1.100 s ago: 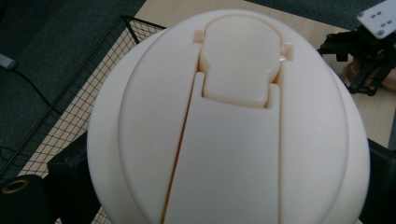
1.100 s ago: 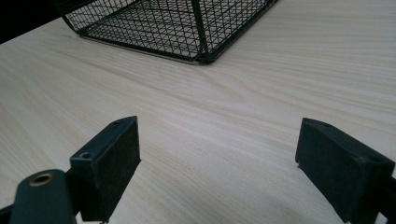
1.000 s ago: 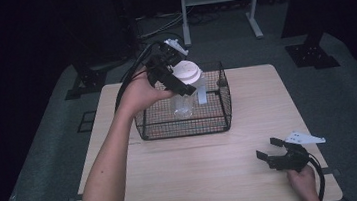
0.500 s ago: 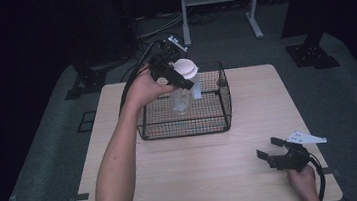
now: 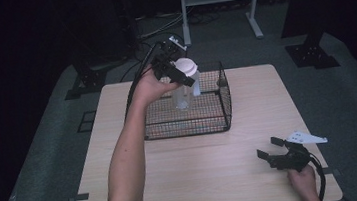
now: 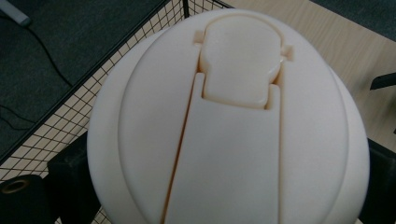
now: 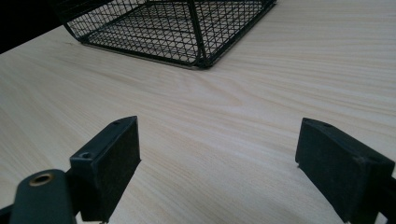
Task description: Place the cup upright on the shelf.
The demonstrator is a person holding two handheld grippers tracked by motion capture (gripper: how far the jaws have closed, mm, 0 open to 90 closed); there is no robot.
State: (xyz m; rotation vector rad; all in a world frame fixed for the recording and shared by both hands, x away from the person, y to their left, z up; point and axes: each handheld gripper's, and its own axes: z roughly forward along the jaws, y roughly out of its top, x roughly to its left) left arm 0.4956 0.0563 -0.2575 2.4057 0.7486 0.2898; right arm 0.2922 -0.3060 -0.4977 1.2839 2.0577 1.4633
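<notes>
Nearest me, at about 5 o'clock on the counter (image 5: 214, 177), the right tool (image 5: 278, 153) rests low with its jaws wide apart and nothing between them — only bare wood ahead of it. Farther off, at 12 o'clock, the left tool (image 5: 180, 75) is clamped on the bottle (image 5: 183, 91) just under its white cap (image 6: 229, 126), holding it upright above the floor of the wire basket (image 5: 225, 106). The bottle looks clear, thin-walled and light, probably plastic; I'd judge it stiff at the neck but smooth and prone to slip or buckle lower down. The cap's rim gives a ledge, so the neck seems the safest hold — the flip lid itself might pop open if squeezed.
</notes>
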